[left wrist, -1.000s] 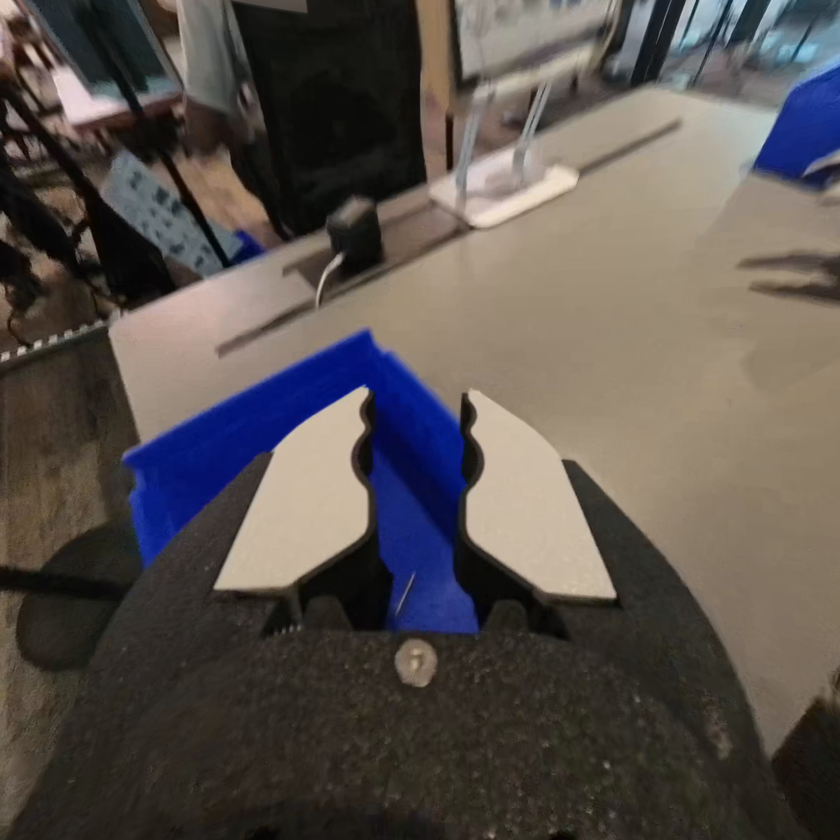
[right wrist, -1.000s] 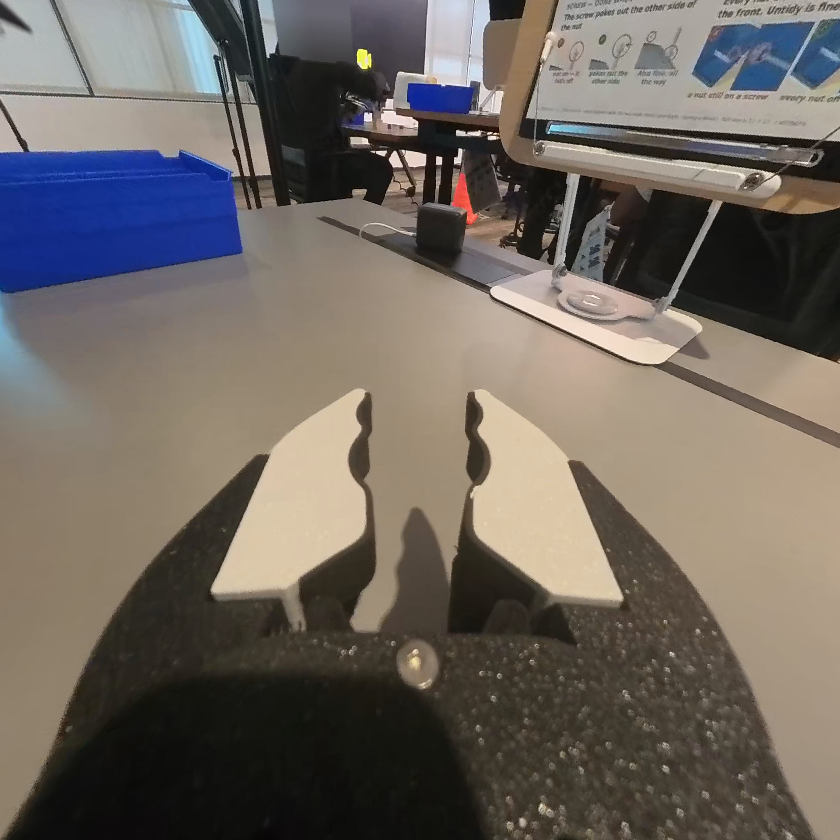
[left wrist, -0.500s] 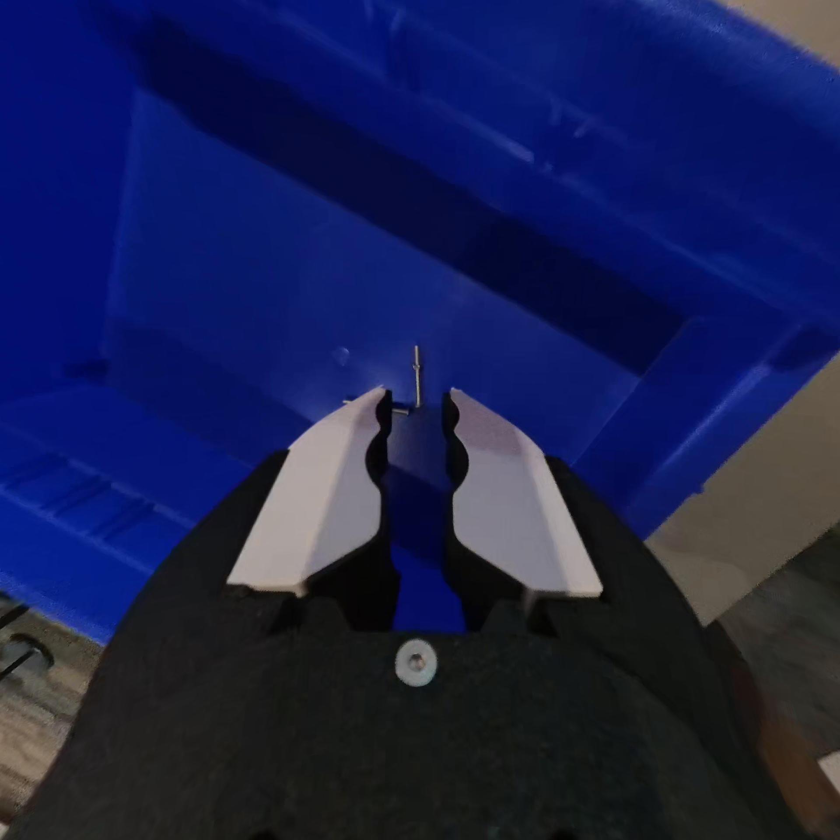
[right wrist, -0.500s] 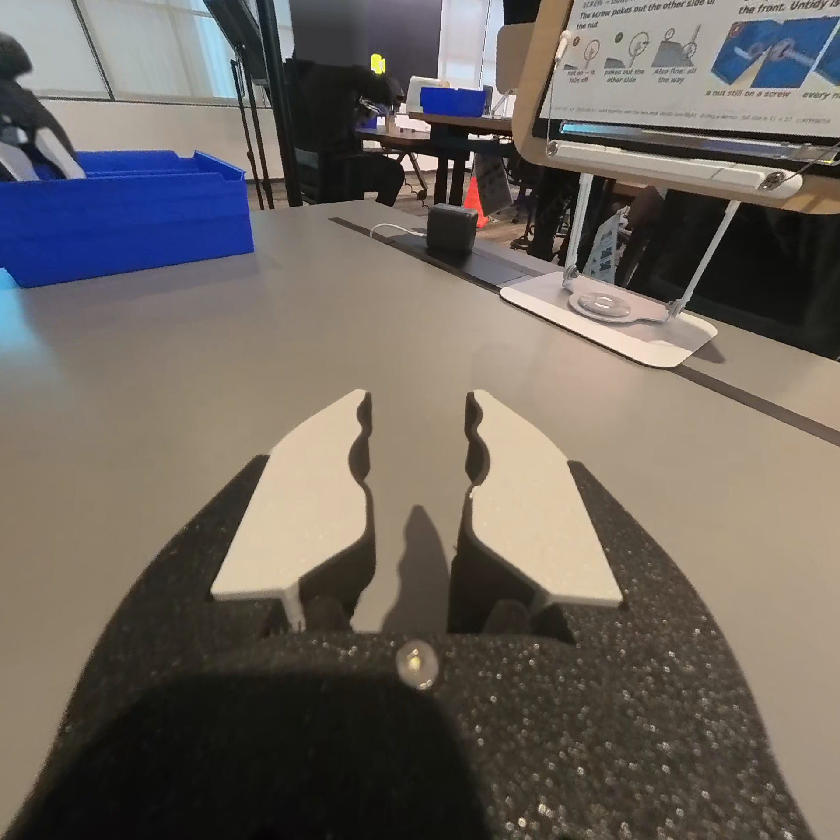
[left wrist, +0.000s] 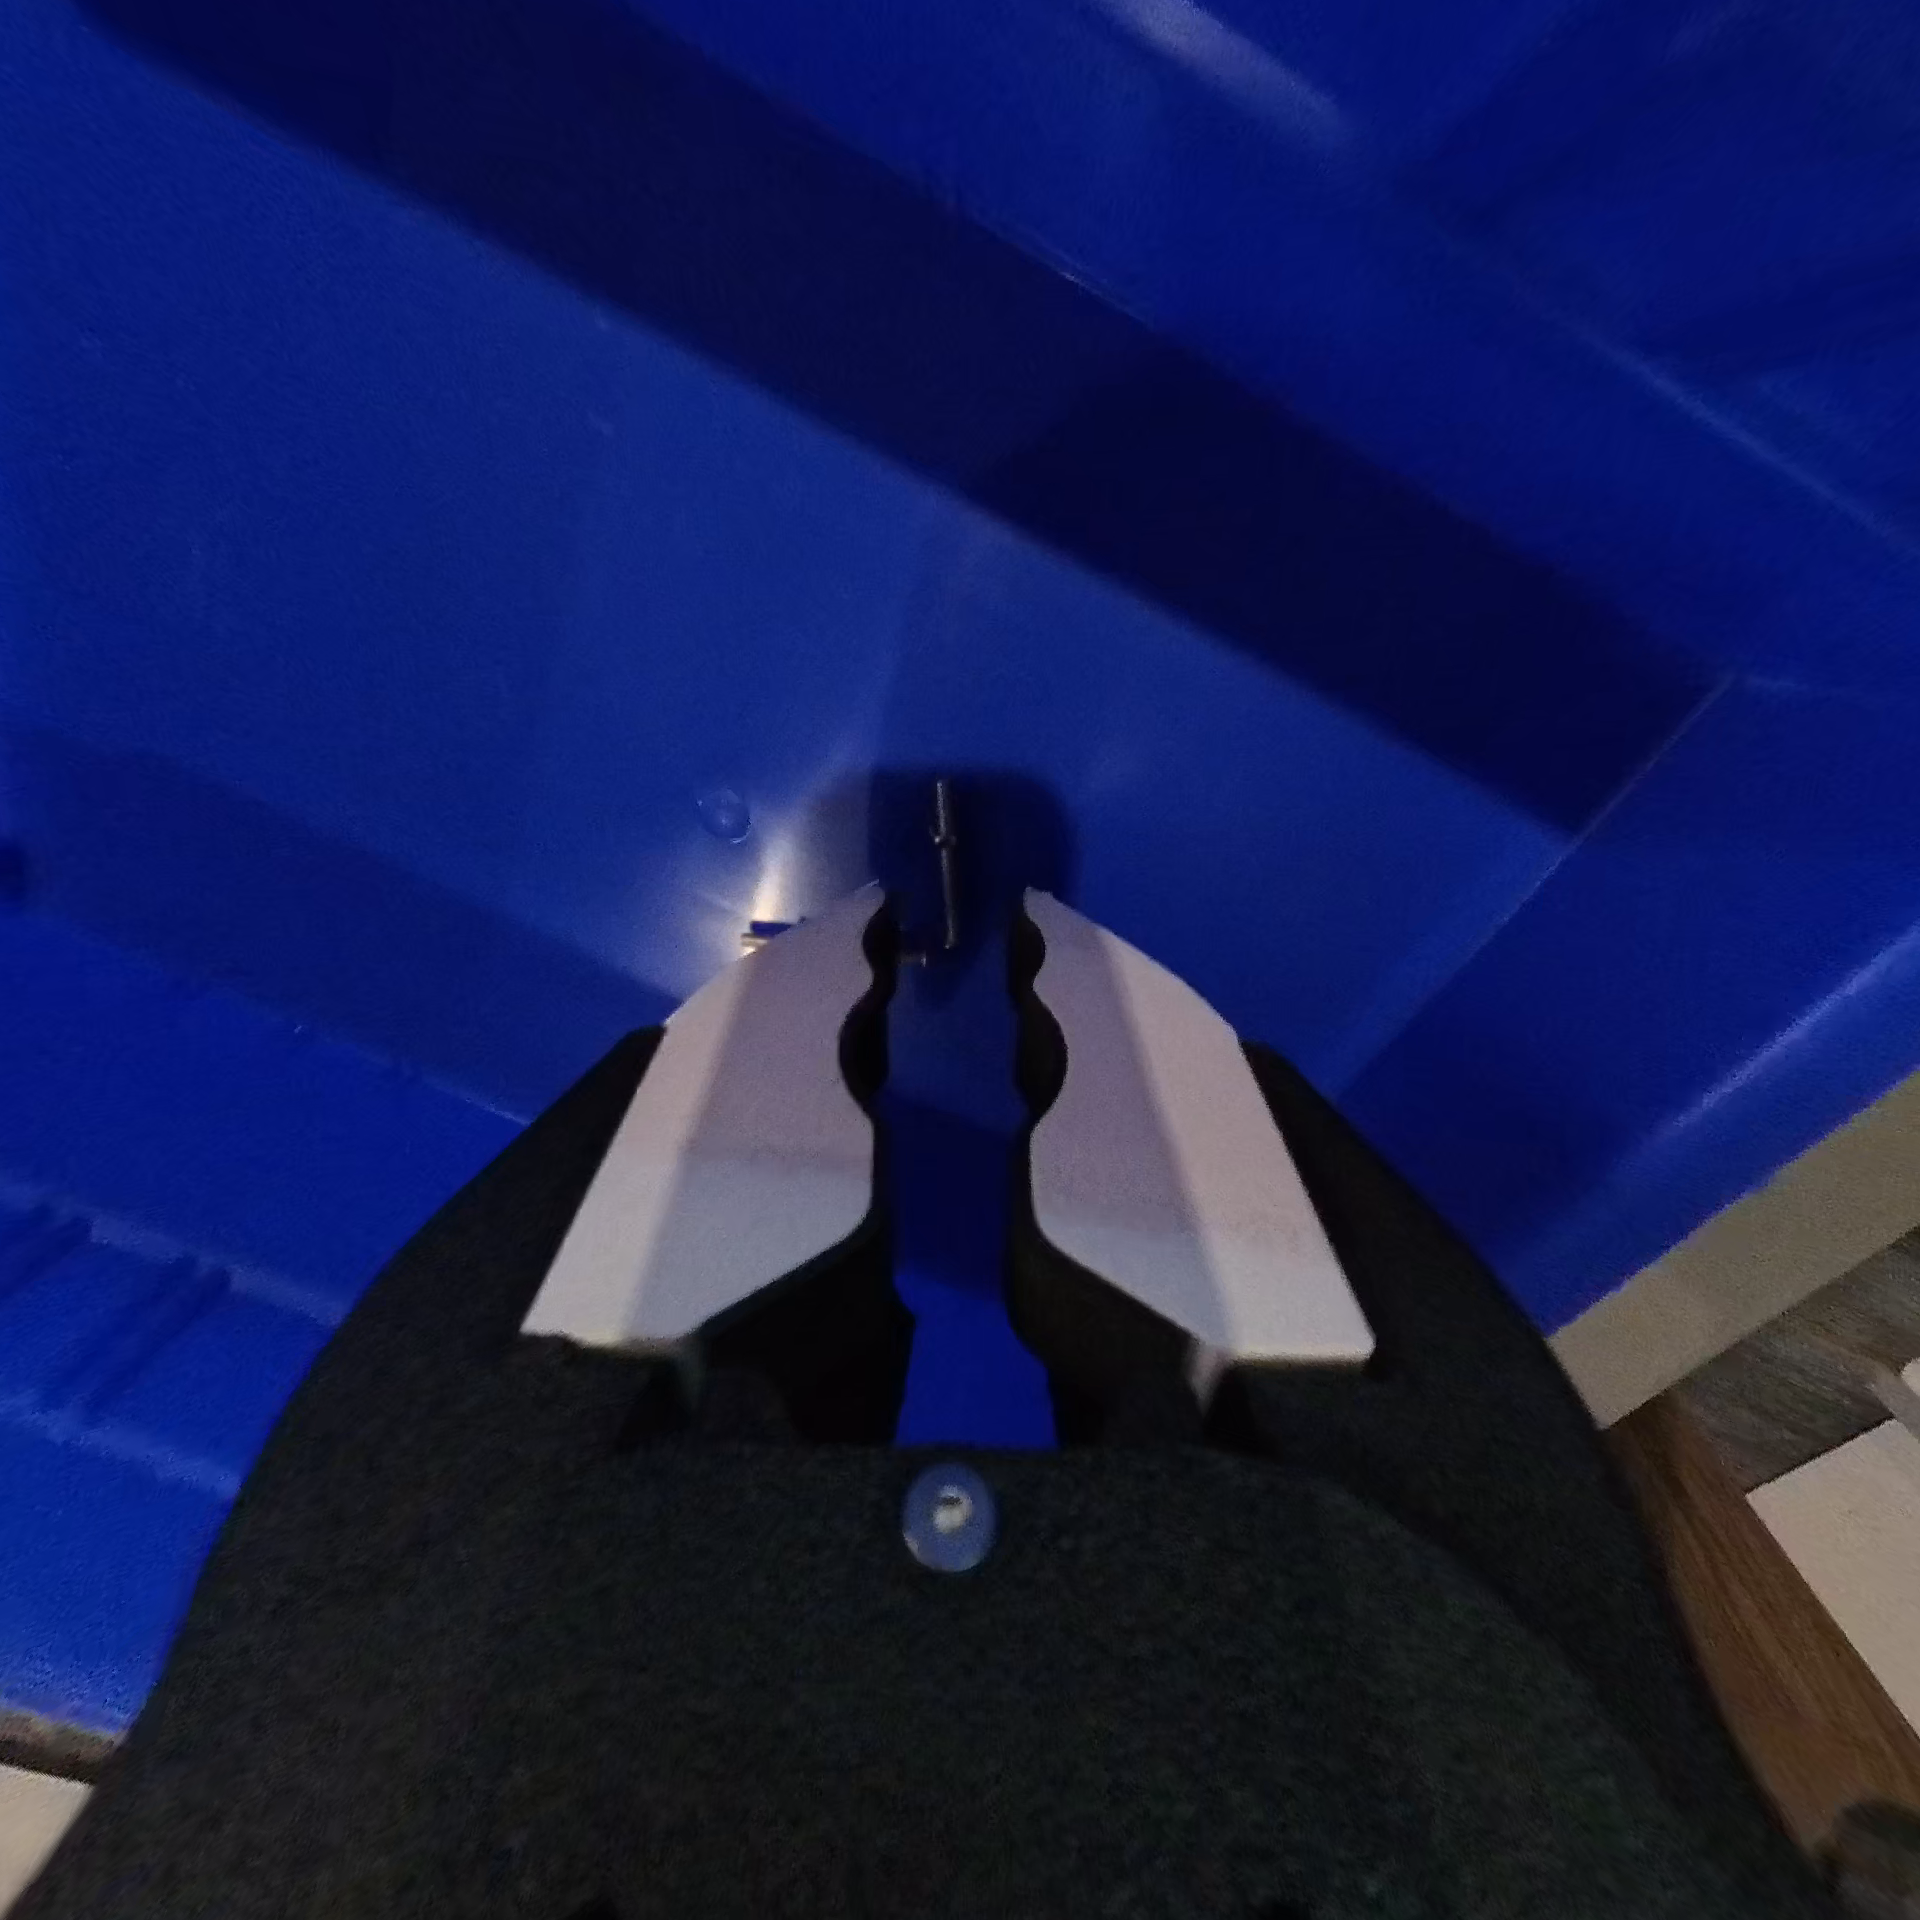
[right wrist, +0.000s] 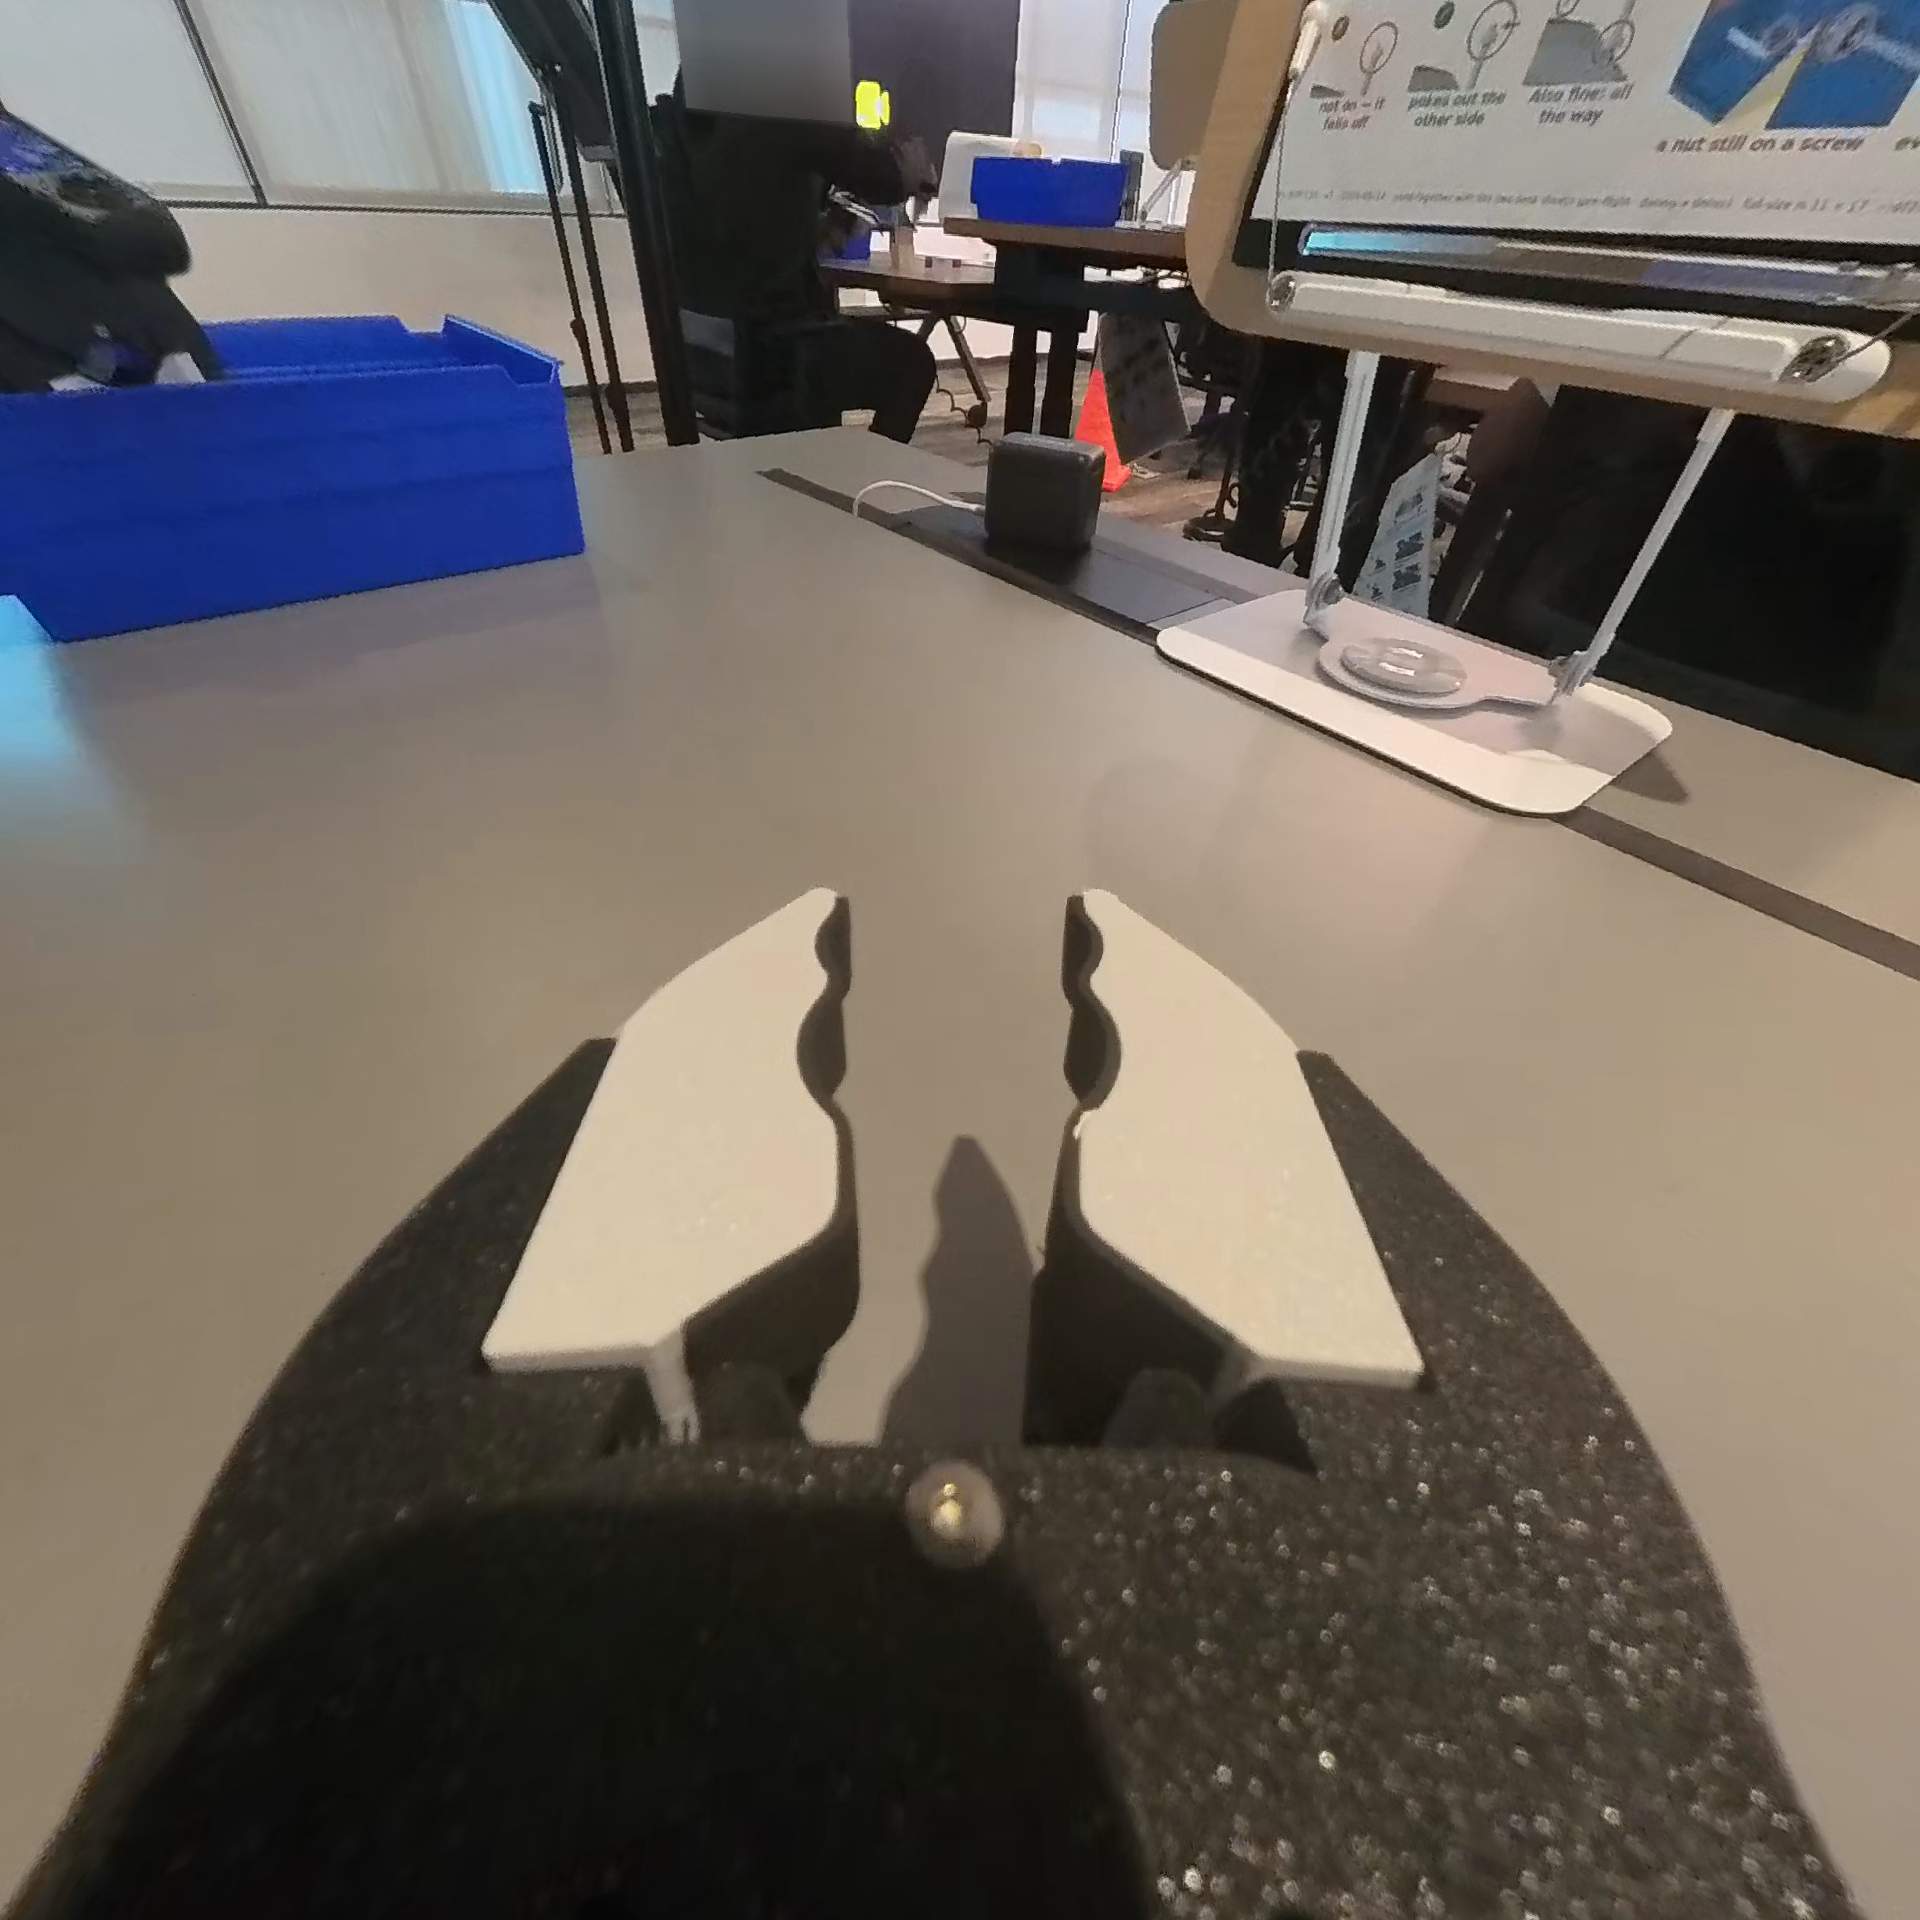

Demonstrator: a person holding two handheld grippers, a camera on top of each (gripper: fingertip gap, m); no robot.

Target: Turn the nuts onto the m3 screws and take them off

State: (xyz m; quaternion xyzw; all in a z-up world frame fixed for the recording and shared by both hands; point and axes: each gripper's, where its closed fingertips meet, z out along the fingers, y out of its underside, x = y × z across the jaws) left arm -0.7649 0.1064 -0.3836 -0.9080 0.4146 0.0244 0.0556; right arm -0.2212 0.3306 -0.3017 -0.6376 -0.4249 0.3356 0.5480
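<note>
- Down inside the blue bin (left wrist: pixel 520 623), the left gripper (left wrist: pixel 951 914) points at the bin floor, fingers spread with a narrow gap between the tips.
- Thin screw (left wrist: pixel 943 862) lies on the floor just ahead of the tips, roughly in line with the gap; small bump partway along its shaft, possibly a nut, too small to tell.
- Second small metal piece (left wrist: pixel 914 958) sits against the inner edge of the left finger (left wrist: pixel 727 1122), near the tip; nothing is pinched between the fingers.
- Shadow of the gripper covers the floor around the screw.
- Right gripper (right wrist: pixel 956 909) sits low over the grey table (right wrist: pixel 520 831), fingers spread wide with only bare tabletop between them.
- Far ahead and left of the right fingers: the same blue bin (right wrist: pixel 291 488) on the table, with the left gripper (right wrist: pixel 94 281) reaching into it at the frame edge.
- Ahead and right of the right fingers: white stand base (right wrist: pixel 1423 707) holding a tablet (right wrist: pixel 1558 187) showing an instruction sheet; small black cube charger (right wrist: pixel 1042 488) with white cable, straight ahead.
- Person seated at a distant table (right wrist: pixel 1060 234), beyond the table edge.
</note>
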